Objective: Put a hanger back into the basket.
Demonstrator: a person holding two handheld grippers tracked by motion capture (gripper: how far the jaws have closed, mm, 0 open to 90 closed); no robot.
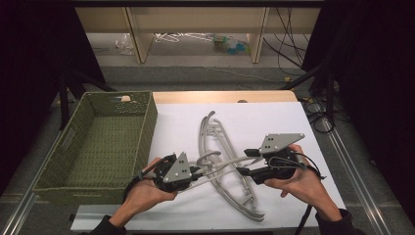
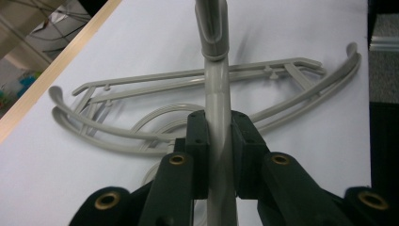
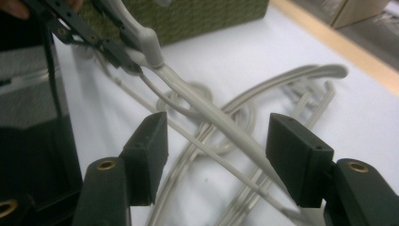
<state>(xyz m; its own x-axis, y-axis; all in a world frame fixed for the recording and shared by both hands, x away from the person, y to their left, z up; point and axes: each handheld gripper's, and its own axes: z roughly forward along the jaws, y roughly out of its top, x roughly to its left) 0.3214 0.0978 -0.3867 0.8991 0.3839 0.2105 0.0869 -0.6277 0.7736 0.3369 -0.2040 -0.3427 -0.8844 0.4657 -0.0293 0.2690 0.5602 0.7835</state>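
A grey plastic hanger (image 1: pixel 222 165) is lifted a little above the white sheet, slanting between my two grippers. My left gripper (image 1: pixel 199 171) is shut on one arm of it; in the left gripper view its pads (image 2: pixel 197 141) press on the grey bar (image 2: pixel 216 89) from both sides. My right gripper (image 1: pixel 243 161) stands open around the hanger's other arm. In the right gripper view that arm (image 3: pixel 221 122) runs between the jaws of my right gripper (image 3: pixel 219 141) without touching either pad. Other grey hangers (image 1: pixel 215 132) lie flat underneath.
A green woven basket (image 1: pixel 147 129) stands at the left, its wall next to the white sheet (image 1: pixel 264 122). The table's wooden edge (image 1: pixel 220 96) runs along the back. Beyond it are shelves and cables on the floor.
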